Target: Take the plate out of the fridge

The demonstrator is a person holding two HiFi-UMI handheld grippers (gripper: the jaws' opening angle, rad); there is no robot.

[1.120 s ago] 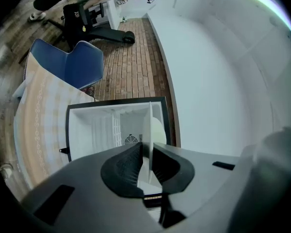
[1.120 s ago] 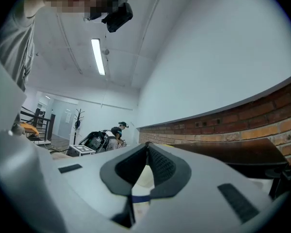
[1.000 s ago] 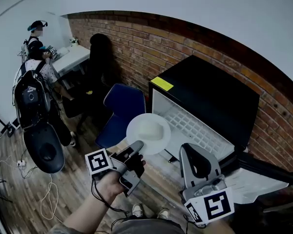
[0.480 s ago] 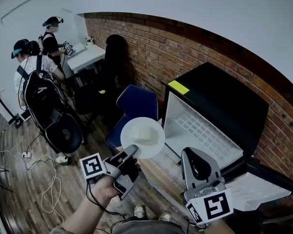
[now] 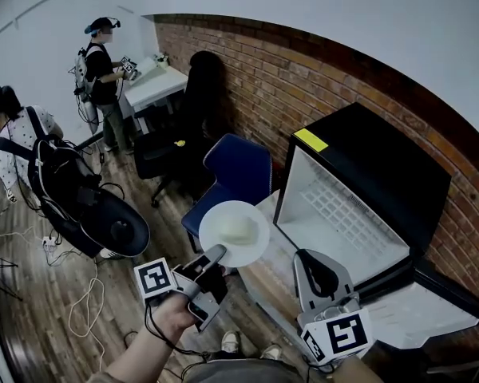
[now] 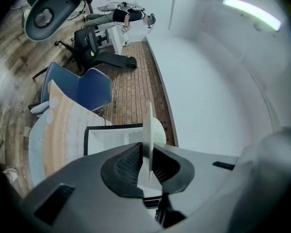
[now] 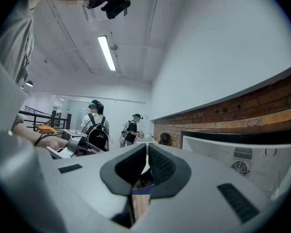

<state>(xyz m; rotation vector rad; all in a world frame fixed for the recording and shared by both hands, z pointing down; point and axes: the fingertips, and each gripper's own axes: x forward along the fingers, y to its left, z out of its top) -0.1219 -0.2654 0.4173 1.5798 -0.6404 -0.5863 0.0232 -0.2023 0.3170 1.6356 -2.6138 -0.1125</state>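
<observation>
A white plate (image 5: pixel 234 231) with a pale lump on it hangs level above the near corner of the wooden table (image 5: pixel 265 284), left of the open black fridge (image 5: pixel 367 183). My left gripper (image 5: pixel 216 254) is shut on the plate's near rim. In the left gripper view the plate (image 6: pixel 148 123) stands edge-on, pinched between the pads of the left gripper (image 6: pixel 146 165). My right gripper (image 5: pixel 310 258) hovers low in front of the fridge's white inside, jaws together with nothing in them. The right gripper view shows the right gripper (image 7: pixel 146 165) with its pads nearly touching.
The fridge door (image 5: pixel 427 313) lies swung open at the lower right. A blue chair (image 5: pixel 238 170) stands just beyond the table, with dark office chairs (image 5: pixel 112 226) further left. Two people (image 5: pixel 102 70) stand near a white desk at the far left. Cables lie on the wooden floor.
The plate in my left gripper has drawn away from the fridge opening, toward the left and slightly nearer. The right gripper has sunk a little. The people at the left have shifted.
</observation>
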